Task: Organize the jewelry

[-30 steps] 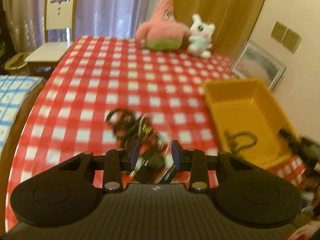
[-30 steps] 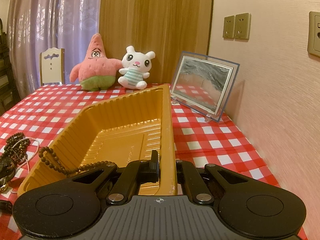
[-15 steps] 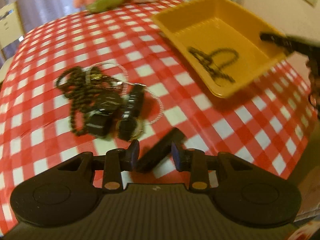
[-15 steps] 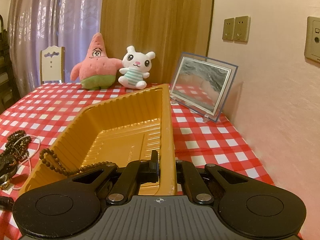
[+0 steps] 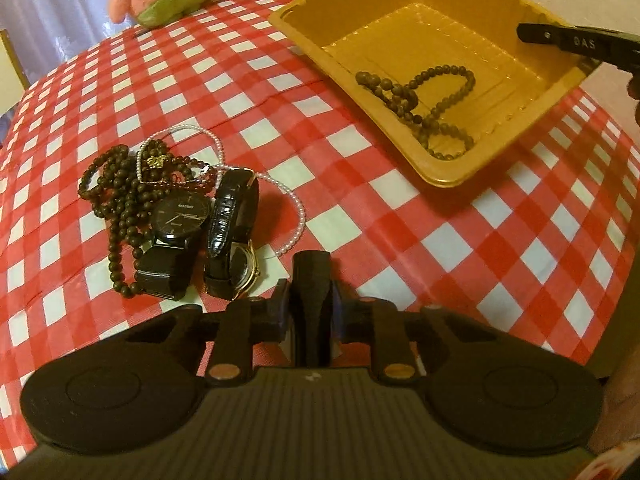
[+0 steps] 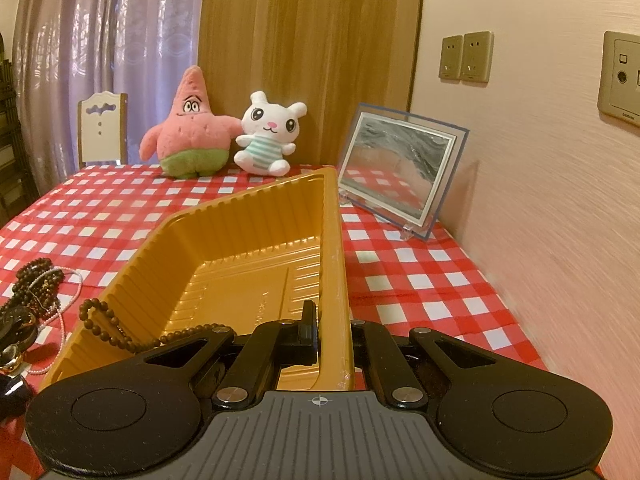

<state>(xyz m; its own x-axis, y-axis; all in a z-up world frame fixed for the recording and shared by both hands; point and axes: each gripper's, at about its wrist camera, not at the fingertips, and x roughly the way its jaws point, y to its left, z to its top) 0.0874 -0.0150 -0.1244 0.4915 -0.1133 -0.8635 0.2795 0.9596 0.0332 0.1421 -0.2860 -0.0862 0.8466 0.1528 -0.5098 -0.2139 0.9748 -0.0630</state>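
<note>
Down by the pile of jewelry (image 5: pixel 176 216), left gripper (image 5: pixel 311 312) now low, jaws closing on a black strap (image 5: pixel 311 280) that was loose before. Next stop: yellow tray (image 5: pixel 500 148), beads (image 5: pixel 424 108) inside, held tight at its rim by right gripper (image 6: pixel 332 340).

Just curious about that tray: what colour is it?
Golden yellow; the tray shows best in the right wrist view.
</note>
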